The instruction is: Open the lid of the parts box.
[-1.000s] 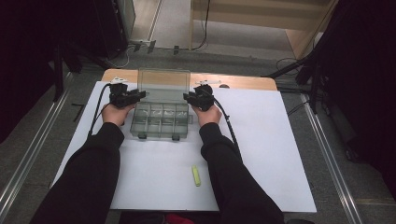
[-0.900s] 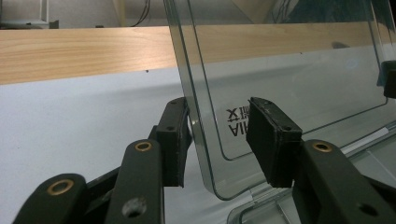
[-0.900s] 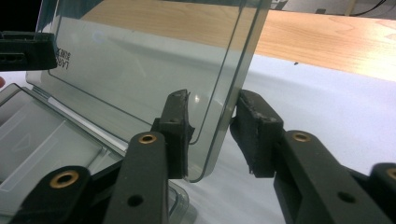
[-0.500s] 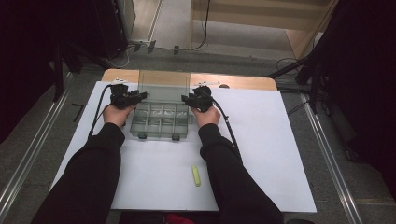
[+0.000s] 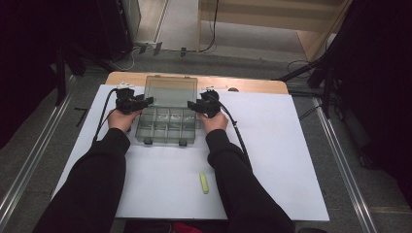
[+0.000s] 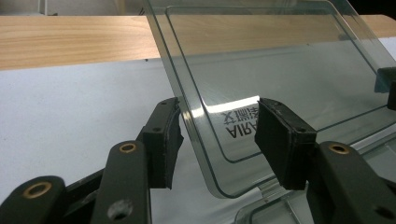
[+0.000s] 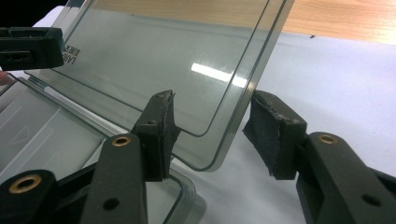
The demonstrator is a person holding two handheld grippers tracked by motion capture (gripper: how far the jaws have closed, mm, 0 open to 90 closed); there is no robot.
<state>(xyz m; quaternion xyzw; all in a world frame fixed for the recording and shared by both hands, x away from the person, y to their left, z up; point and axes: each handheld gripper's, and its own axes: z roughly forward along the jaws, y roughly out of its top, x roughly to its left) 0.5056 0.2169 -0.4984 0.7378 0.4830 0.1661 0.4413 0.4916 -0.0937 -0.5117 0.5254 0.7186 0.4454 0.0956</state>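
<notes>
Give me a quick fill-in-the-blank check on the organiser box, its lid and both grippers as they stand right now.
1. The clear plastic compartment box has its hinged transparent lid standing ____.
2. The left gripper and right gripper have just been opening their jaws, with a lid ____ between each pair.
3. The small yellow-green stick lies on the ____ table sheet, between the forearms.

Missing words: open; corner; white

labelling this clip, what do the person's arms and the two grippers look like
Both arms wear long black sleeves. The left gripper and right gripper are black, each trailing a black cable. Up close, the jaws are flat black bars with brass-ringed pivot holes and worn rectangular black pads.
</notes>
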